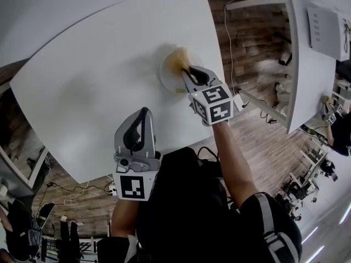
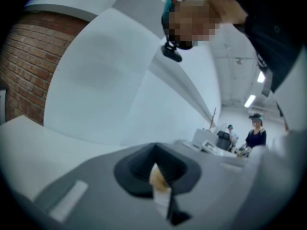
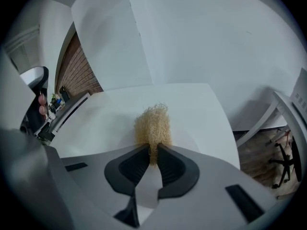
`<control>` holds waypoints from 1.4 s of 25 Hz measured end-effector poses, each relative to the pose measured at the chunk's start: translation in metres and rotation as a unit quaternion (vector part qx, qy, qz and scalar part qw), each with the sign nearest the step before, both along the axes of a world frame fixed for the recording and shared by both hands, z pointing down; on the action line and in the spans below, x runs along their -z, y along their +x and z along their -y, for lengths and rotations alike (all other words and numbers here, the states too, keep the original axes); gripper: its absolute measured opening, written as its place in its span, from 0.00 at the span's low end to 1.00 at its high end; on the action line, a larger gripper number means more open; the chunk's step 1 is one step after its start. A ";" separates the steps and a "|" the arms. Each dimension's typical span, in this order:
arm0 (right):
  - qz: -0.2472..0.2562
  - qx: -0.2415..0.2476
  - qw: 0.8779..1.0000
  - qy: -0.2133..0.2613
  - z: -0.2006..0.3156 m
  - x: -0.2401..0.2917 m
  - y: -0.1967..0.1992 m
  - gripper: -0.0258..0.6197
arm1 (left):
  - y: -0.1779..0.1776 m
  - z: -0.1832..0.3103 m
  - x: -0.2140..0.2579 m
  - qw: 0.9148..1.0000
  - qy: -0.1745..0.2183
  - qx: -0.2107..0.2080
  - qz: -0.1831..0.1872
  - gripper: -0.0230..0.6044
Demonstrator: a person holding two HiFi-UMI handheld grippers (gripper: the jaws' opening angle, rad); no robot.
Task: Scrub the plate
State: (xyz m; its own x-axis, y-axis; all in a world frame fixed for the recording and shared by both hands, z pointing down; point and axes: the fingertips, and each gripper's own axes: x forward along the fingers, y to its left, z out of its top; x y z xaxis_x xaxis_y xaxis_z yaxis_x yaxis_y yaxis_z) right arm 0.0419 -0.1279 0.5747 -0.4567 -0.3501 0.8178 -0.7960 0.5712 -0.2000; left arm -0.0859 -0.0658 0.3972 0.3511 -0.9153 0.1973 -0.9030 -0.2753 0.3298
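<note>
A white plate [image 1: 167, 75] lies on the white table [image 1: 98, 75] near its right front edge. On the plate rests a tan fibrous scrubber [image 1: 179, 58], and my right gripper [image 1: 187, 70] is shut on its near end. In the right gripper view the scrubber [image 3: 152, 126] sticks out ahead of the pinched jaws [image 3: 152, 151], over the faint plate [image 3: 191, 137]. My left gripper [image 1: 144, 112] hovers at the table's front edge, well short of the plate, jaws together and nothing held. Its own view [image 2: 156, 166] looks up at walls and ceiling.
The table's front edge runs just beneath the left gripper, with wood floor and cables [image 1: 71, 193] below. A second white table [image 1: 307, 53] stands to the right across a gap. People [image 2: 254, 133] stand far off in the room.
</note>
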 end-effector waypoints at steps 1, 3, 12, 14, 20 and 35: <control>0.004 0.006 1.000 -0.003 -0.004 0.000 -0.006 0.11 | 0.000 -0.001 -0.001 1.000 -0.001 0.000 0.000 0.04; 0.013 0.023 1.000 -0.010 -0.015 0.001 -0.022 0.11 | -0.001 -0.001 -0.002 1.000 -0.001 0.000 0.002 0.04; 0.055 0.066 0.996 -0.024 -0.040 0.007 -0.069 0.11 | -0.003 -0.002 -0.001 1.000 0.001 0.002 0.001 0.04; 0.063 0.063 0.996 -0.026 -0.036 0.008 -0.071 0.11 | -0.002 -0.002 -0.002 1.000 0.001 0.000 0.003 0.04; 0.080 0.039 0.995 -0.034 -0.021 0.006 -0.066 0.11 | 0.002 -0.002 -0.003 1.000 -0.001 -0.006 0.001 0.04; 0.079 -0.034 0.996 -0.028 0.006 0.006 -0.019 0.11 | 0.003 -0.003 -0.007 1.000 -0.008 -0.013 0.000 0.04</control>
